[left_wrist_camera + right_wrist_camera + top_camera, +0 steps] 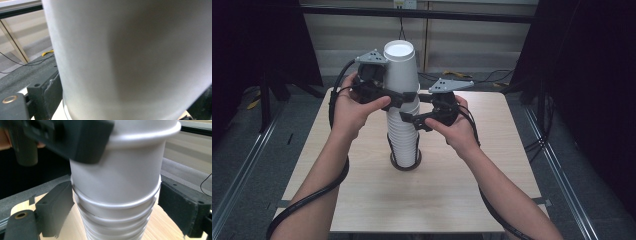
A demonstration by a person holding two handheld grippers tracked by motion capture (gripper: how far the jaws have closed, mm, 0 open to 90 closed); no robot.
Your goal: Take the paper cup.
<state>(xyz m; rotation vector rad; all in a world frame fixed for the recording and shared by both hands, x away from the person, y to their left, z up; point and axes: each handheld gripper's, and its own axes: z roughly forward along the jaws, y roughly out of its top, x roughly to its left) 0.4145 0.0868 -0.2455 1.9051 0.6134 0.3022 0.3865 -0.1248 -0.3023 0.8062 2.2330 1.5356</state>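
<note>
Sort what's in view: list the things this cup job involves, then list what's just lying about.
In the job:
- top paper cup, upside down, left tool around it
- stack of paper cups beneath, right tool around it
- black ring base under the stack

Lying about:
- yellow object on the floor
- cables on the floor beyond the table

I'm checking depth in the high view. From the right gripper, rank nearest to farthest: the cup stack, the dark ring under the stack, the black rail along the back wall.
1. Cup stack: between the right gripper jaws, mid-table.
2. Dark ring: below, at the stack's foot on the table.
3. Black rail: far back, beyond the table.
</note>
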